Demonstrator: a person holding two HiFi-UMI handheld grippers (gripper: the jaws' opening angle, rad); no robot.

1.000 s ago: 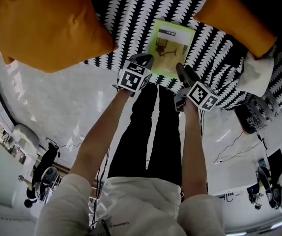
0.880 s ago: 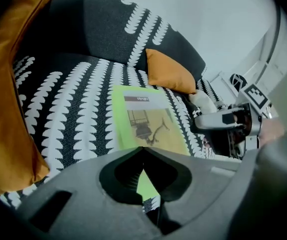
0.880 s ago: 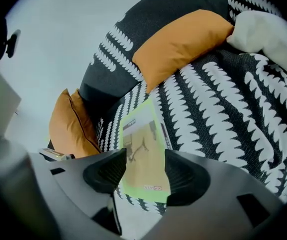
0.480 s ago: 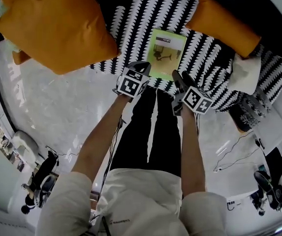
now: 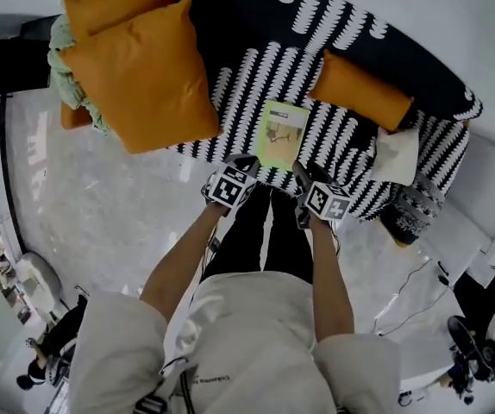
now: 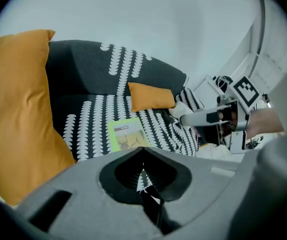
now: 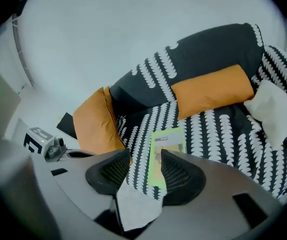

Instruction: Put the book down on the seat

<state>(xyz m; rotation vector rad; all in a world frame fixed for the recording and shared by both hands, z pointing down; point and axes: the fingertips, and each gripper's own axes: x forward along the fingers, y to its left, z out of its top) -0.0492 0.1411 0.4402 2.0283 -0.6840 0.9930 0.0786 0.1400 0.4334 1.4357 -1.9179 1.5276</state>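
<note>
A light green book (image 5: 282, 133) lies flat on the black-and-white patterned sofa seat (image 5: 247, 76), near its front edge. Both grippers hang in front of that edge, clear of the book. My left gripper (image 5: 246, 162) is short of the book's near left corner, jaws shut and empty. My right gripper (image 5: 303, 173) is off the near right corner. Its jaws are closing but still apart, with nothing between them. The left gripper view has the book (image 6: 127, 135) beyond its shut gripper (image 6: 143, 158). In the right gripper view the book (image 7: 166, 143) lies past the gap of that gripper (image 7: 146, 165).
A big orange cushion (image 5: 144, 76) leans at the sofa's left end and a smaller one (image 5: 360, 93) lies behind the book to the right. A white cushion (image 5: 396, 155) and a dark patterned one (image 5: 416, 205) sit at the right end. Glossy white floor (image 5: 101, 205) with cables (image 5: 420, 274) surrounds me.
The book stays flat on the seat while both grippers and the head draw back from it. The sofa now appears smaller and farther away.
</note>
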